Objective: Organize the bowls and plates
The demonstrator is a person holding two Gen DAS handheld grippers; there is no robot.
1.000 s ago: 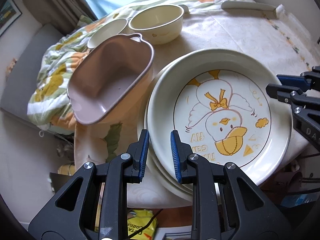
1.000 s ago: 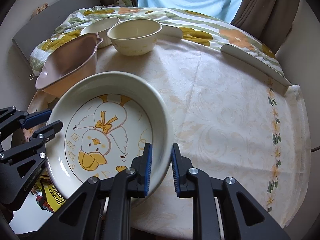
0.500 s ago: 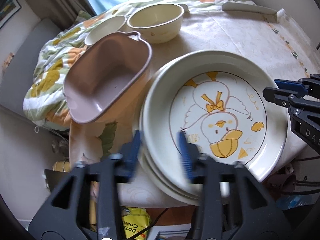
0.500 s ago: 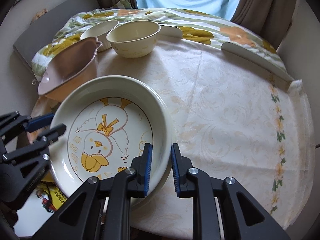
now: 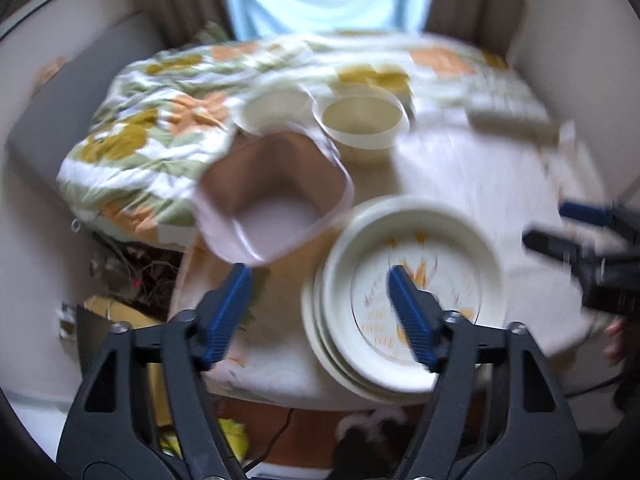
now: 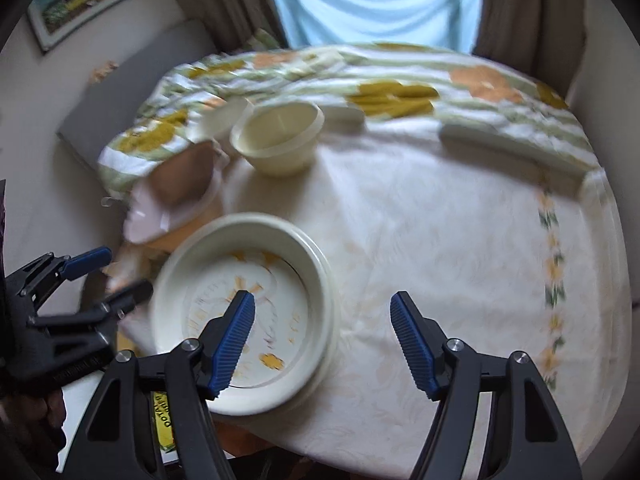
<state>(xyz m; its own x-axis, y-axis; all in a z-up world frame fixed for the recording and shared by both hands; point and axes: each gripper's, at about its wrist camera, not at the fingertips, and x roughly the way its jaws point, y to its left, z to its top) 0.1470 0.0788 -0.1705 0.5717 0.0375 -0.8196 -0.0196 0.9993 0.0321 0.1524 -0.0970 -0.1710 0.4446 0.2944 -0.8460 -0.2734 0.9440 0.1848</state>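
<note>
Both the left gripper (image 5: pixel 320 304) and right gripper (image 6: pixel 322 332) hung above the bench (image 6: pixel 460 240) with fingers spread wide, holding nothing. The stacked plates (image 6: pixel 244 312) sat at its near edge, beside the pink dish (image 5: pixel 272 200) and cream bowl (image 6: pixel 278 136), probably gathered for sorting.

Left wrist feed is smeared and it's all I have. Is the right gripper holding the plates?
Observer: No, the right gripper is open and empty. One finger is over the top plate, the other over cloth.
Operator: Room right of the plates?
Observer: Yes, bare tablecloth out to its flower border.
Operator: Cream one at the back?
Observer: The bowl is upright, looks empty and sits apart from the plates.
</note>
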